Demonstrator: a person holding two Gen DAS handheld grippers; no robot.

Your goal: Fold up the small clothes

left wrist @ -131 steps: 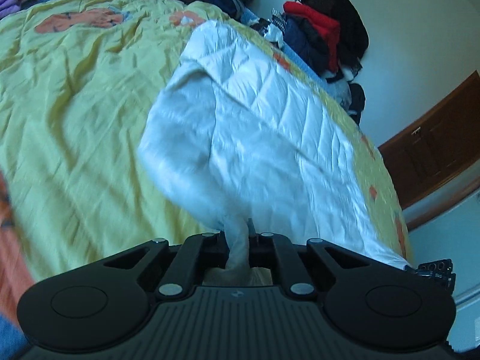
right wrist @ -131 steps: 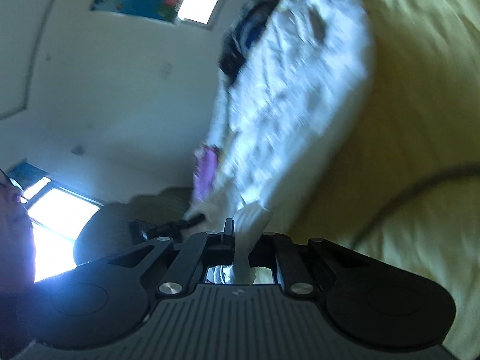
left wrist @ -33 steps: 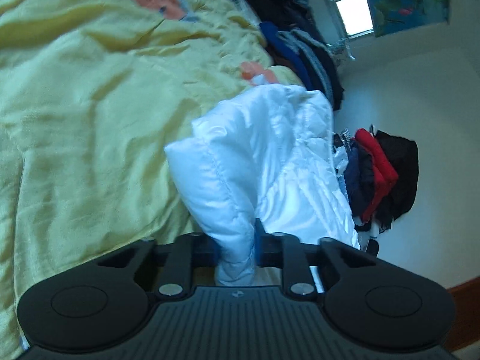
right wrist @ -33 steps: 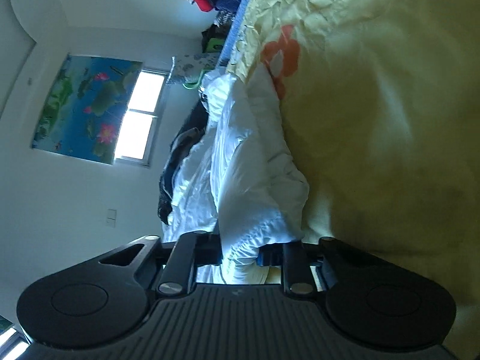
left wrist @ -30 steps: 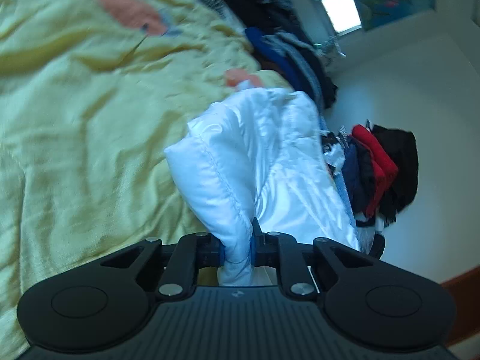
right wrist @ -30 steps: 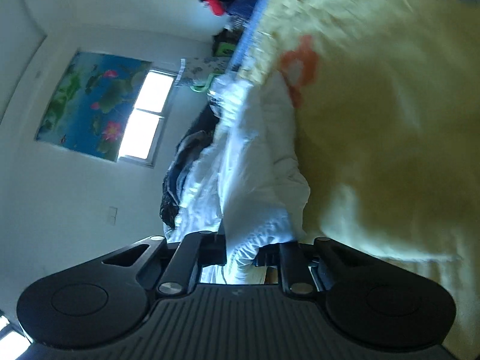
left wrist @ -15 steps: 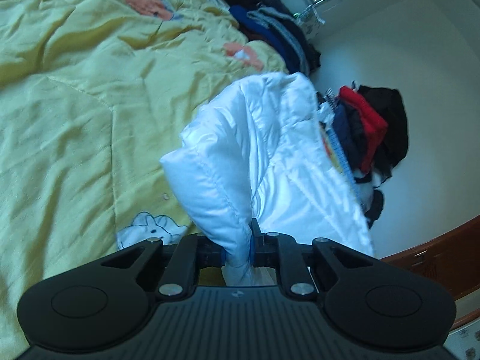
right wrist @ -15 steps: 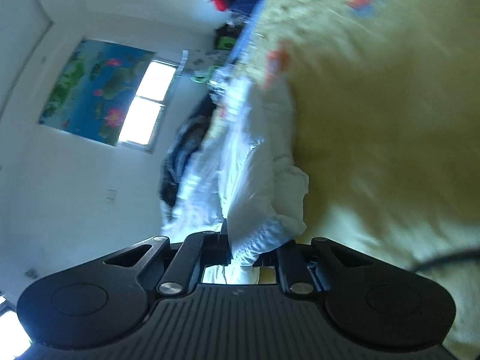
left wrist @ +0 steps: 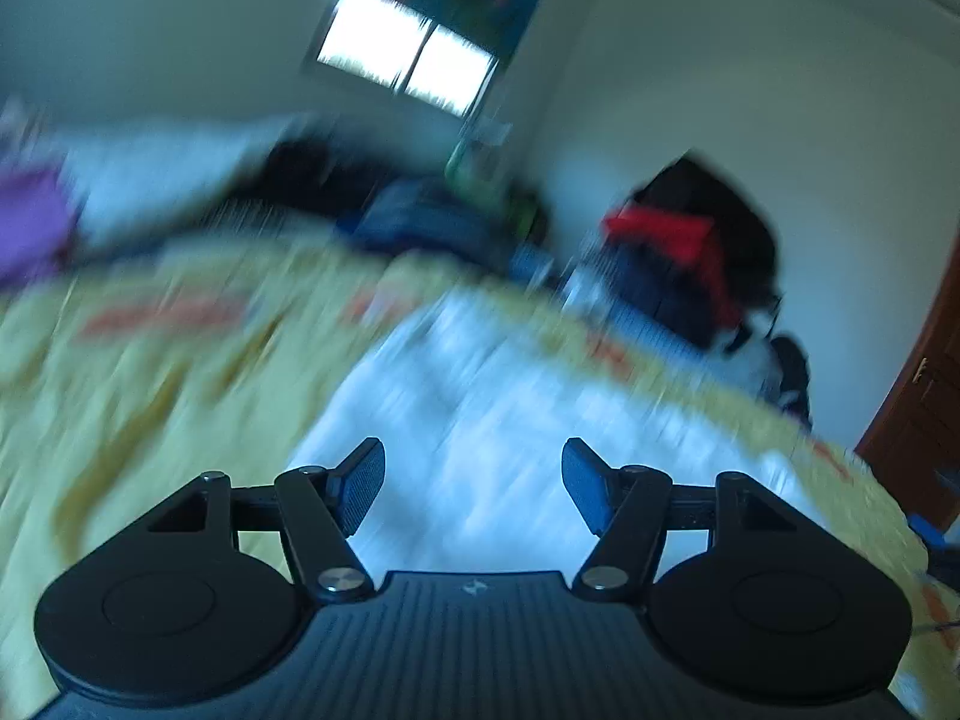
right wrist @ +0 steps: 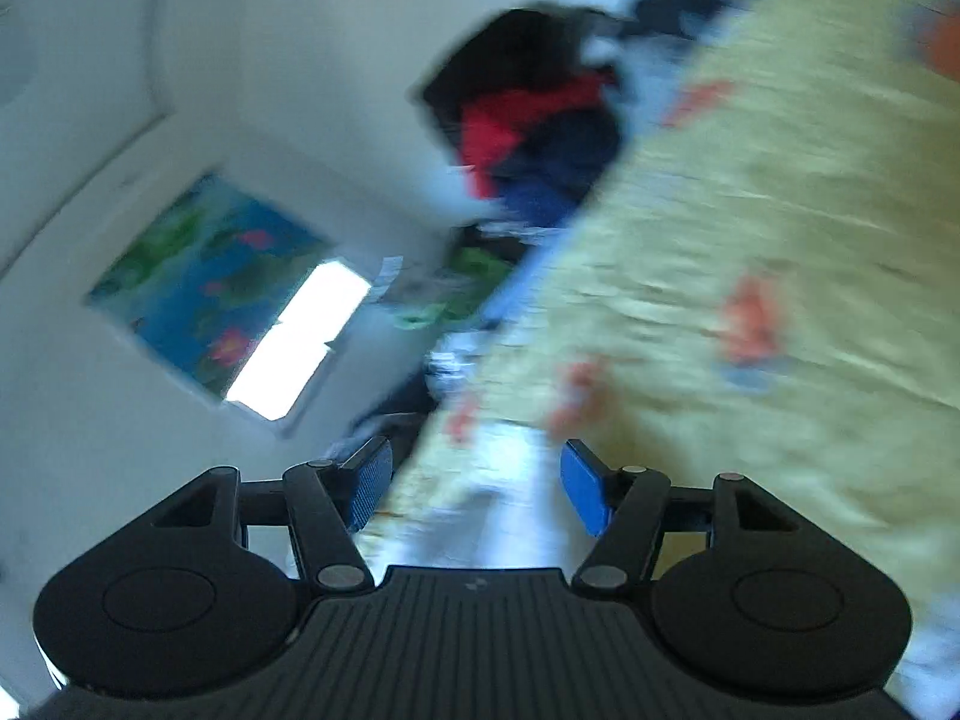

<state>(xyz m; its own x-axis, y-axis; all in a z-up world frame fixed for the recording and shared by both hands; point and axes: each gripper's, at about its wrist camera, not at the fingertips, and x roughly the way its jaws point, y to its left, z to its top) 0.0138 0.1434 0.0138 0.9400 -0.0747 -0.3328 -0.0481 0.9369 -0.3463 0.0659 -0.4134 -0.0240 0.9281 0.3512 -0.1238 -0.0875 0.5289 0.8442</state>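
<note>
Left wrist view: left tongs (left wrist: pixel 473 483) now wide open, empty; 0.5 s ago pinched on white garment (left wrist: pixel 480 396). Right tongs (right wrist: pixel 475 486) open too. Garment lies released mid-frame on yellow bed cover (left wrist: pixel 138 384), blurry. Fold likely laid; next prob. regrasp/smooth.

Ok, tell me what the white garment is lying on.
The white garment lies on the yellow bedspread, which shows around it. Both the left gripper and right gripper are open above it. Whatever is under the garment is covered.
</note>
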